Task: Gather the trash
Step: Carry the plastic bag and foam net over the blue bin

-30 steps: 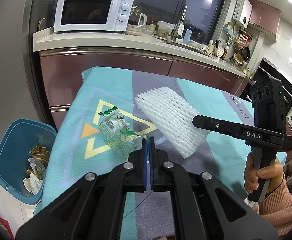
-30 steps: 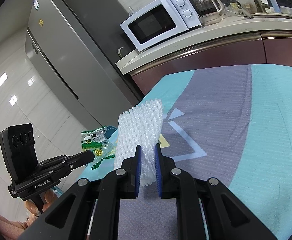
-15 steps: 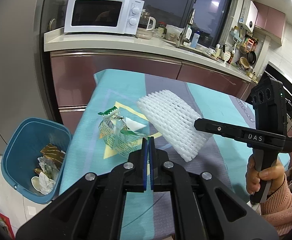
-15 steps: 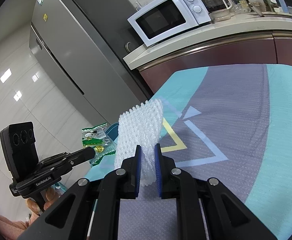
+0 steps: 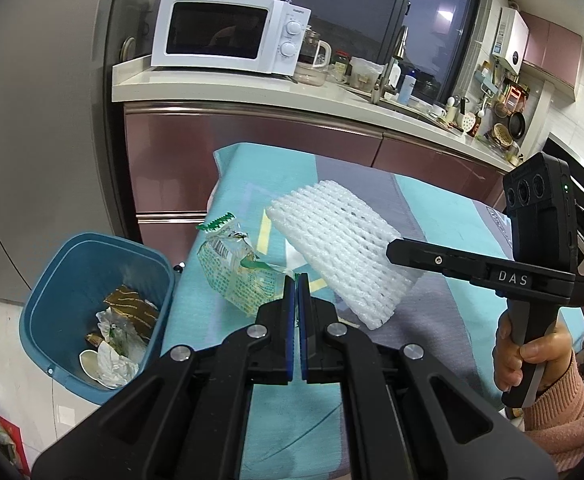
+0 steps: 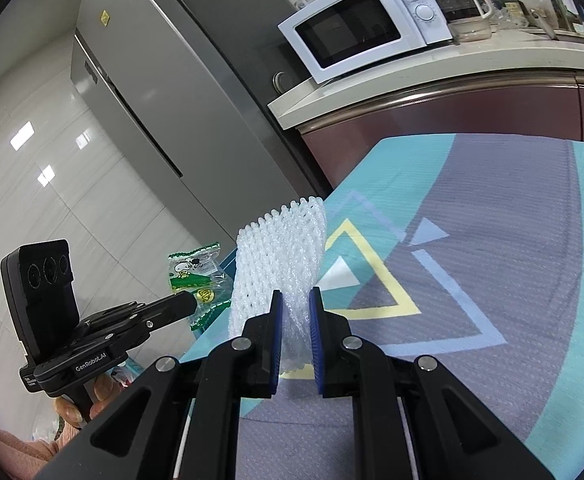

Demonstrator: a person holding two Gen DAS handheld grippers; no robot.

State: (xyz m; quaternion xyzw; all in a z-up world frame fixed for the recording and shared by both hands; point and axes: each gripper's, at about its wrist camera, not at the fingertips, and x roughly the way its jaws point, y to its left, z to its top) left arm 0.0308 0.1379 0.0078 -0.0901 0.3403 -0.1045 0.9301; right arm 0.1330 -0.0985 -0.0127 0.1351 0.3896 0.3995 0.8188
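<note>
My left gripper (image 5: 296, 280) is shut on a clear green-printed snack wrapper (image 5: 234, 272) and holds it in the air over the table's left edge. It also shows in the right wrist view (image 6: 196, 276). My right gripper (image 6: 294, 300) is shut on a white foam fruit net (image 6: 280, 256), held above the table; the net also shows in the left wrist view (image 5: 340, 248). A blue trash bin (image 5: 48, 280) with crumpled trash inside stands on the floor left of the table, below and left of the wrapper.
The table has a teal and grey patterned cloth (image 6: 492, 240). Behind it runs a maroon cabinet with a counter and a white microwave (image 5: 228, 32). A grey fridge (image 6: 152, 80) stands to the left.
Both grippers have moved left toward the table's left edge with their loads. The bin has come closer in the left wrist view.
</note>
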